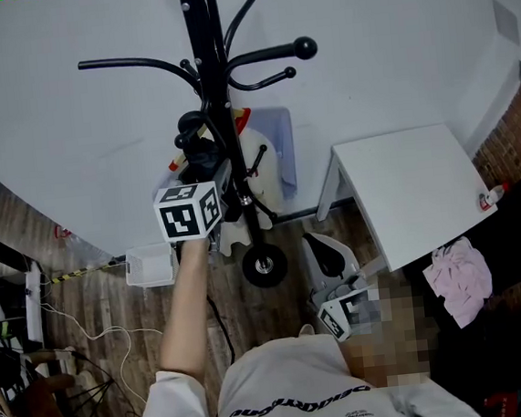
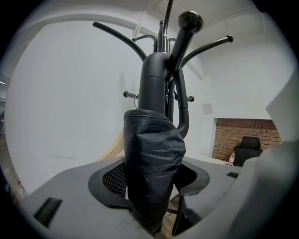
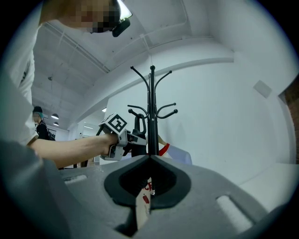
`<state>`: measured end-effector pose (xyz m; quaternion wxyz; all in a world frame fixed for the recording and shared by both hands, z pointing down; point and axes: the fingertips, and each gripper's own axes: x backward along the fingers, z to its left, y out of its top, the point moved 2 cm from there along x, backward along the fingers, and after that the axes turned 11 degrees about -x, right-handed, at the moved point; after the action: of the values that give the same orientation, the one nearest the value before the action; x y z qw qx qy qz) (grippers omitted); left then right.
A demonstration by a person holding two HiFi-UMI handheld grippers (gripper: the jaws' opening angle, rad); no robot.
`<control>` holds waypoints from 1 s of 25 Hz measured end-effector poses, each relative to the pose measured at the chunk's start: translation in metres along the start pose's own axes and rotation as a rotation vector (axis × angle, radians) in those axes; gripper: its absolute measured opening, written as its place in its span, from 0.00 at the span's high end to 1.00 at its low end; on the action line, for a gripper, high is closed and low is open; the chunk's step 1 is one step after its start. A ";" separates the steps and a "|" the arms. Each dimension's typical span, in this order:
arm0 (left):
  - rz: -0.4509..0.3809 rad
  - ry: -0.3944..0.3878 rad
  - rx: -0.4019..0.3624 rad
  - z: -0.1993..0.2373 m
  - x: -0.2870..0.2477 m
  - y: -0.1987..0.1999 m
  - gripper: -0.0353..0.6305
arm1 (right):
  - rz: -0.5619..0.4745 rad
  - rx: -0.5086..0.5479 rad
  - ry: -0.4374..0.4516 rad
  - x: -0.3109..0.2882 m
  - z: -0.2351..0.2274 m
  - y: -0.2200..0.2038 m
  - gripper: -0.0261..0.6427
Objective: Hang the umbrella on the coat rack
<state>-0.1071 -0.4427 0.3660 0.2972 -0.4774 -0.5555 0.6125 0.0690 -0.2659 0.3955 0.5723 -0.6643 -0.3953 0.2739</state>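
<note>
A folded black umbrella (image 2: 152,154) stands upright between the jaws of my left gripper (image 2: 154,189), which is shut on its fabric-wrapped body. Its thick curved handle (image 2: 155,84) rises right against the black coat rack (image 2: 163,28), just below a knob-tipped hook (image 2: 190,20); I cannot tell whether the crook rests on a hook. In the head view the left gripper (image 1: 219,181) holds the umbrella (image 1: 200,149) at the rack's pole (image 1: 202,34). My right gripper (image 1: 328,261) stays low near the body. In its own view its jaws (image 3: 150,161) meet with nothing between them.
A white table (image 1: 414,188) stands to the right of the rack, with a pink cloth (image 1: 460,280) below it. White bags (image 1: 265,157) lean on the wall behind the pole. A small white box (image 1: 149,264) and cables (image 1: 80,330) lie on the wooden floor at the left.
</note>
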 end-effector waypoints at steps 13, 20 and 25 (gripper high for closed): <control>-0.059 0.005 -0.011 -0.002 -0.011 0.000 0.56 | 0.008 -0.003 -0.017 0.004 -0.008 -0.003 0.97; -0.141 0.037 -0.081 -0.004 -0.006 0.005 0.49 | 0.010 -0.003 -0.009 0.004 -0.007 -0.005 0.97; -0.186 0.047 -0.077 -0.005 0.002 0.015 0.42 | 0.008 0.000 -0.002 0.006 -0.002 -0.004 0.97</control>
<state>-0.1009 -0.4417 0.3511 0.3470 -0.4490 -0.6136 0.5491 0.0725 -0.2617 0.4002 0.5707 -0.6657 -0.3932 0.2767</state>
